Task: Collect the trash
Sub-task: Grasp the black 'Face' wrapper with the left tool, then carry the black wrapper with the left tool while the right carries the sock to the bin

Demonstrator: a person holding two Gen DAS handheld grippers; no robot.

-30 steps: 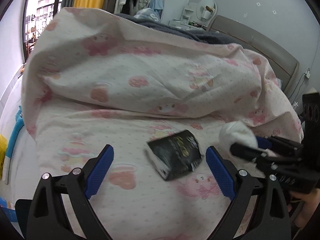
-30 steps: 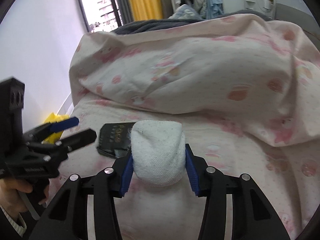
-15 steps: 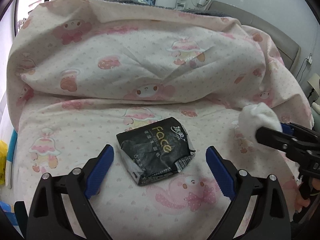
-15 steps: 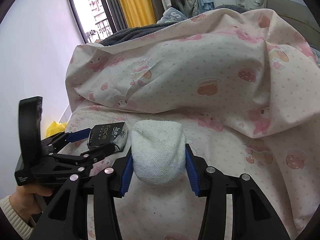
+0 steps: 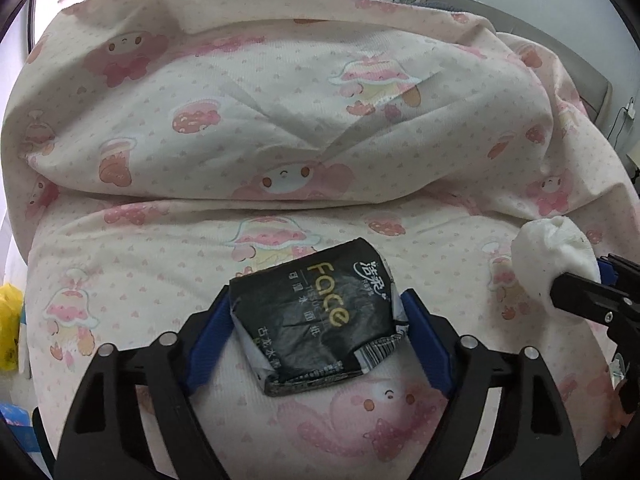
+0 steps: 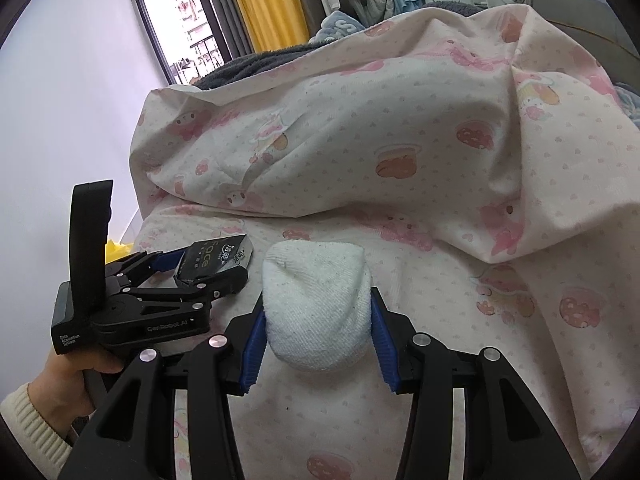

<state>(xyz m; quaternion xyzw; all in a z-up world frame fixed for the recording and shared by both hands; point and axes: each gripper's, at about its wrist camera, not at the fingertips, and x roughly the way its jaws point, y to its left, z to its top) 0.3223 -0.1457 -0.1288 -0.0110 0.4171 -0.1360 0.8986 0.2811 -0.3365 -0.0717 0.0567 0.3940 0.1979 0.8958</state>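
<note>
A: Which step is this?

B: The pick-up of the second piece, I'd say. The left gripper [image 5: 316, 320] has its 2 blue pads pressed against either side of the black tissue pack [image 5: 316, 316], which lies on the pink-patterned bed cover [image 5: 280, 128]. The side view [image 6: 208, 264] shows the pack pinched between the fingers and still low against the cover.

A: And the other hand?

B: The right gripper [image 6: 316, 320] is clamped on a white sock [image 6: 316, 312], rolled into a ball and held clear of the bed.

A: So what does the next move call for?

B: Probably a straight lift of the pack with a firm squeeze, since the wrapper is crumpled and soft and could slip. Then both pieces need a bin, and I can't see any here.

A: Any writing?

B: The pack reads "Face" in gold, with smaller Chinese characters I can't read reliably. The left gripper body carries "GenRobot.AI" and "Data Acquisition System".
</note>
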